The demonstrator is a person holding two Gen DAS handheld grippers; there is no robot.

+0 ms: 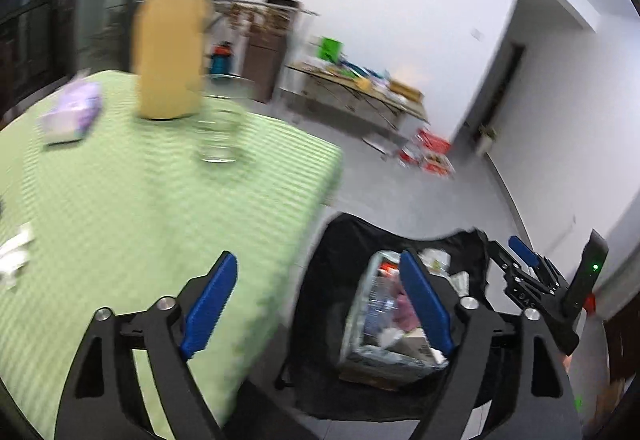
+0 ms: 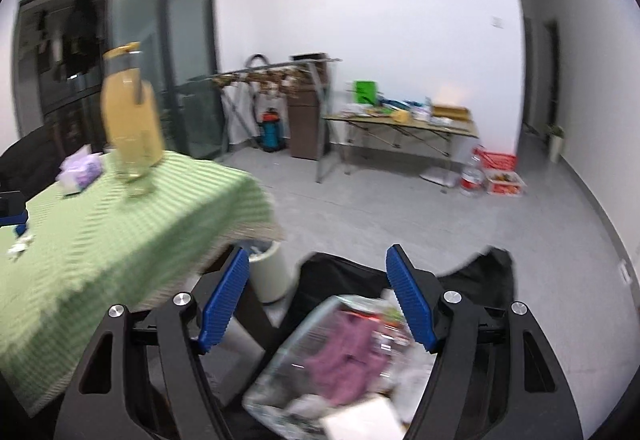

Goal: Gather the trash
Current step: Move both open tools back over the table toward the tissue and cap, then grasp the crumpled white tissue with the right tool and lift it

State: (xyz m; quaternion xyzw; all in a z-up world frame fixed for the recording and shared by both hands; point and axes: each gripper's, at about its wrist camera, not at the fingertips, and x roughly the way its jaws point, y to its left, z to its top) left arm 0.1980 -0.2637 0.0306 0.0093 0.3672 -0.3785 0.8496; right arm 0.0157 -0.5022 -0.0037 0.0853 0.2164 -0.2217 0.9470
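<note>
A bare white room with a grey floor holds a table under a green checked tablecloth [image 1: 120, 200], and beside its corner stands a black trash bag [image 1: 344, 240], its mouth agape. The bag already holds a good load: a clear plastic container [image 2: 304, 352], a crumpled purple scrap [image 2: 348, 352] and bits of paper. The left gripper [image 1: 320, 304] hangs above the table edge and the bag with its jaws wide apart and nothing between them; the right gripper [image 2: 316, 304] hovers over the bag, likewise spread and empty. Much looks collected, yet white crumpled scraps [image 1: 14, 260] remain on the cloth near its edge. The yellow jug [image 1: 170, 40], the drinking glass [image 1: 218, 136] and the purple tissue pack [image 1: 72, 116] probably stay.
</note>
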